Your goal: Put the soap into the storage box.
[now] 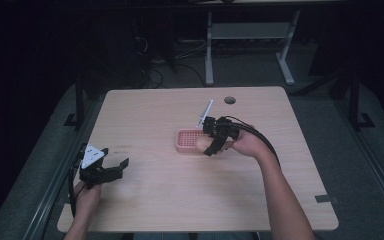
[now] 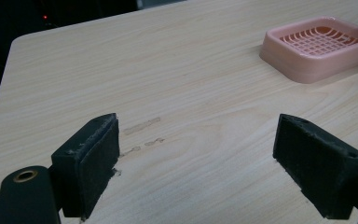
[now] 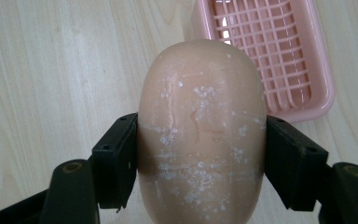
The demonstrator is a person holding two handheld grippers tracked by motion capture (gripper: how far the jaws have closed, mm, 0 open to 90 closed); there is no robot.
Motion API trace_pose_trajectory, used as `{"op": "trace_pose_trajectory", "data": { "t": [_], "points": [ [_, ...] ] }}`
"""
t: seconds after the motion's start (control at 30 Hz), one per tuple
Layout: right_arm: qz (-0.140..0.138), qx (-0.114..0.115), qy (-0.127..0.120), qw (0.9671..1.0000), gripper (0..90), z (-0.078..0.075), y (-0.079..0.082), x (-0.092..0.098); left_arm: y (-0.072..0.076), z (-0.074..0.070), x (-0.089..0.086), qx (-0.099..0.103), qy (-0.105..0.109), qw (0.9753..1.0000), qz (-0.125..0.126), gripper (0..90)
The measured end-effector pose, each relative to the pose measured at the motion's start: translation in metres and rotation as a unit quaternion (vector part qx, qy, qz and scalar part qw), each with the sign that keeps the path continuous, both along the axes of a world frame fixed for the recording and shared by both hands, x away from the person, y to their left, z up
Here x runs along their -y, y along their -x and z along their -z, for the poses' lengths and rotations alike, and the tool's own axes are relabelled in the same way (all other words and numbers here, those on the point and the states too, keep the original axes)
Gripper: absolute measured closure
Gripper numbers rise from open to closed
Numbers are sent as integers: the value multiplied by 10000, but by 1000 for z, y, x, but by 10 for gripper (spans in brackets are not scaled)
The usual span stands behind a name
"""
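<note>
- right gripper (image 3: 200, 154) clamps the soap bar (image 3: 201, 130) across its flanks, beside the pink dish (image 3: 279, 60).
- soap looks firm, slick; grip mid-flanks.
- left gripper (image 2: 200, 158) gapes wide, holding nothing.

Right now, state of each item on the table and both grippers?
soap bar: clamped between the right gripper's jaws, lifted off the table, surface scuffed white.
soap dish: upright on the table, empty, pink grid bare.
right gripper: shut on the soap bar, beside the dish.
left gripper: jaws wide open, holding nothing, low over the table.
</note>
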State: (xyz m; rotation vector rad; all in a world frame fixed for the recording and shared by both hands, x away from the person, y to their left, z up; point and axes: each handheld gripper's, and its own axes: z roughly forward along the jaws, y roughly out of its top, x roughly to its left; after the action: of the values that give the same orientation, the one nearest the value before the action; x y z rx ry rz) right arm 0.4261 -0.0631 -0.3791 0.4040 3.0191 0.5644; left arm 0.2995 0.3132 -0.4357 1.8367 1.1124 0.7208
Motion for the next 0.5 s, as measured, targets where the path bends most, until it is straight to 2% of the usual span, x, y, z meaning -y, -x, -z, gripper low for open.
{"op": "trace_pose_trajectory", "data": {
  "t": [0.23, 0.5],
  "points": [
    [-109, -15, 53, 9999, 320, 0, -1, -7, 0, 0, 1, -5, -20, 10000, 8, 142],
    [-67, -97, -7, 9999, 320, 3, -7, -10, 0, 0, 1, -6, -3, 10000, -1, 142]
  ]
}}
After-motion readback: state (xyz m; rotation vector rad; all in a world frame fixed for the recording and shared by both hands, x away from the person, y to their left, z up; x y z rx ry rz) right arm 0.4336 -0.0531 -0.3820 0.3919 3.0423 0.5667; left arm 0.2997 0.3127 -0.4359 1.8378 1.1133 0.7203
